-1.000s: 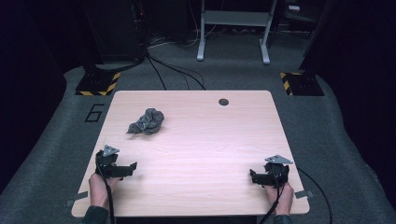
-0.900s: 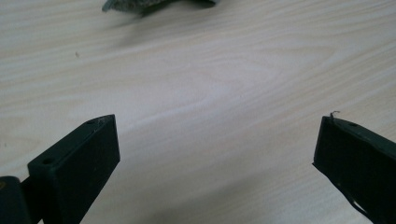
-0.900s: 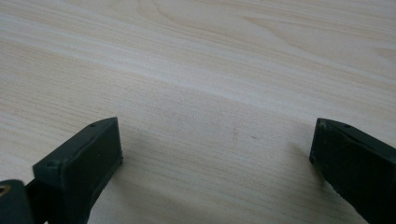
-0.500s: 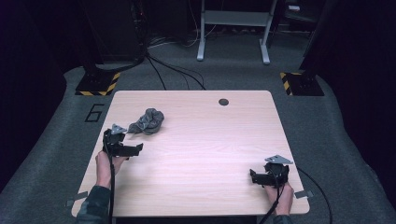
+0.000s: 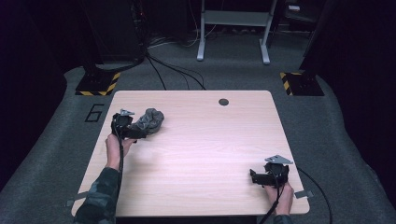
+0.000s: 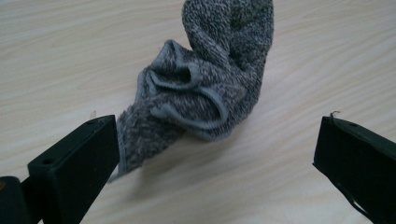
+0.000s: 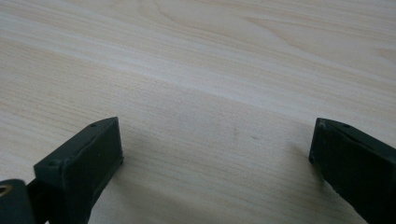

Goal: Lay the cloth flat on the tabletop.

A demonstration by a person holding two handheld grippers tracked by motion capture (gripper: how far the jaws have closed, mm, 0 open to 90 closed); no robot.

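A crumpled grey knitted sock (image 5: pixel 150 121) lies on the light wooden table (image 5: pixel 196 154), at the far left. My left gripper (image 5: pixel 138 132) has reached its near edge and stands open. In the left gripper view the sock (image 6: pixel 205 88) lies just ahead of the two wide-apart jaws, and its lower flap touches the left one. My right gripper (image 5: pixel 258 178) rests open near the table's front right corner. The right gripper view has bare wood between the jaws of my right gripper (image 7: pixel 212 147).
A small dark round grommet (image 5: pixel 223 101) sits near the table's far edge. Grey carpet surrounds the table, with cables, a metal stand (image 5: pixel 232 28) and yellow-black striped bases (image 5: pixel 97 84) beyond the far side.
My left gripper has moved away from the front left corner, forward across the table, up to the sock. The right gripper has stayed where it was.
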